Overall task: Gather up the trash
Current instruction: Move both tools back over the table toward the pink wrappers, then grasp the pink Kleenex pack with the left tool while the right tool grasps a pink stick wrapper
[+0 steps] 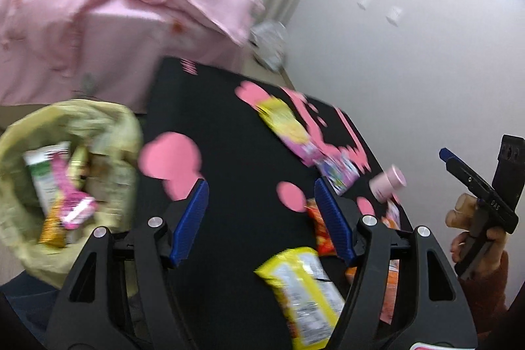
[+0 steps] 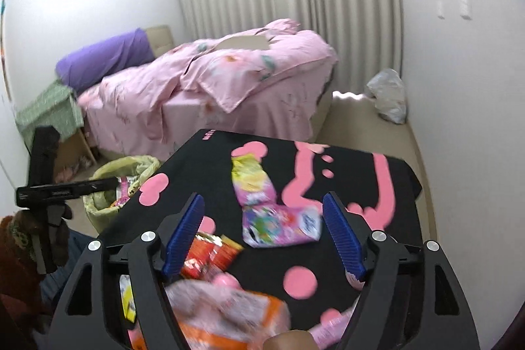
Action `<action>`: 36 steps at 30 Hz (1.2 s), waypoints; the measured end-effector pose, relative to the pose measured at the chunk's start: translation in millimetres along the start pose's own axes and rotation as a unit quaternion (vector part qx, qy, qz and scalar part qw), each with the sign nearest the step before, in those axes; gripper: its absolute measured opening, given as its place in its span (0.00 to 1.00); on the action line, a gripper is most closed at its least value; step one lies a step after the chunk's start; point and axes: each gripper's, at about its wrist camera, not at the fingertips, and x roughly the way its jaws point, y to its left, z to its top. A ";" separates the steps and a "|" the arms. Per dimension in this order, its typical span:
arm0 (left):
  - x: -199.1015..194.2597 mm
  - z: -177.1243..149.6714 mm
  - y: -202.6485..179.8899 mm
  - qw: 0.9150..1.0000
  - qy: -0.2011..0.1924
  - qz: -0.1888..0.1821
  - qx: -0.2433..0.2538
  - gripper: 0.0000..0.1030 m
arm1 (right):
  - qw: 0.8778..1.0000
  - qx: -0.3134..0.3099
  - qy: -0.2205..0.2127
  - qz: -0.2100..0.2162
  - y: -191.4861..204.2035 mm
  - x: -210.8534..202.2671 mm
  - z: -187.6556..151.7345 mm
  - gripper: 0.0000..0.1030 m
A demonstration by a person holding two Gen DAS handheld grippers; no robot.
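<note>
while both hand-held grippers (image 1: 261, 212) (image 2: 262, 228) gape empty, wrappers (image 2: 279, 225) litter table (image 2: 203, 159); bin bag (image 1: 65, 127) beside, prob. half full.

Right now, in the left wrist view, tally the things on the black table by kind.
Packets: 5 (yellow-pink, multicoloured, red, yellow, orange)
Pink bottle: 1
Total: 6
A scrap at the bottom edge is too cut off to count.

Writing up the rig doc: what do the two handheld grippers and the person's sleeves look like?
Both match: the left gripper and right gripper have black angular frames with triangular cutouts, silver round pivot bolts and blue ribbed finger pads. The right one's side bears small white lettering. A rust-brown knit sleeve covers the right wrist; no cables visible.
</note>
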 end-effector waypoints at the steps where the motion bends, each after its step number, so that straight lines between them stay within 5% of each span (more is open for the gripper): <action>1: 8.6 0.3 -9.3 1.000 0.011 -0.004 0.010 0.62 | 1.000 0.011 -0.001 0.000 -10.1 -4.6 -8.2 0.71; 10: 56.3 -4.8 -75.4 0.991 0.052 -0.044 0.113 0.62 | 0.996 0.033 0.079 -0.037 -51.5 -4.0 -67.8 0.71; 13: 74.3 6.5 -105.6 0.976 0.043 -0.082 0.199 0.62 | 0.994 0.046 0.080 -0.056 -61.0 -3.7 -84.2 0.71; 17: 130.5 24.2 -147.8 0.941 0.087 -0.094 0.312 0.62 | 0.991 0.078 0.086 -0.069 -73.6 -4.5 -102.9 0.71; 23: 218.1 29.9 -162.7 0.919 0.195 -0.048 0.340 0.62 | 0.986 0.082 0.094 -0.114 -76.5 -10.9 -121.4 0.71; 27: 234.9 18.6 -163.8 0.907 0.236 -0.012 0.350 0.54 | 0.982 0.094 0.112 -0.118 -80.1 -7.9 -129.4 0.71; 31: 228.8 6.8 -160.0 0.911 0.228 0.029 0.343 0.32 | 0.983 0.101 0.111 -0.108 -80.4 -2.9 -133.5 0.71; 33: 218.0 7.0 -155.3 0.920 0.218 0.025 0.325 0.21 | 0.982 0.099 0.112 -0.114 -77.3 1.5 -133.0 0.71; 36: 191.3 15.0 -145.6 0.937 0.184 0.025 0.295 0.20 | 0.983 0.099 0.110 -0.113 -73.5 4.8 -131.8 0.71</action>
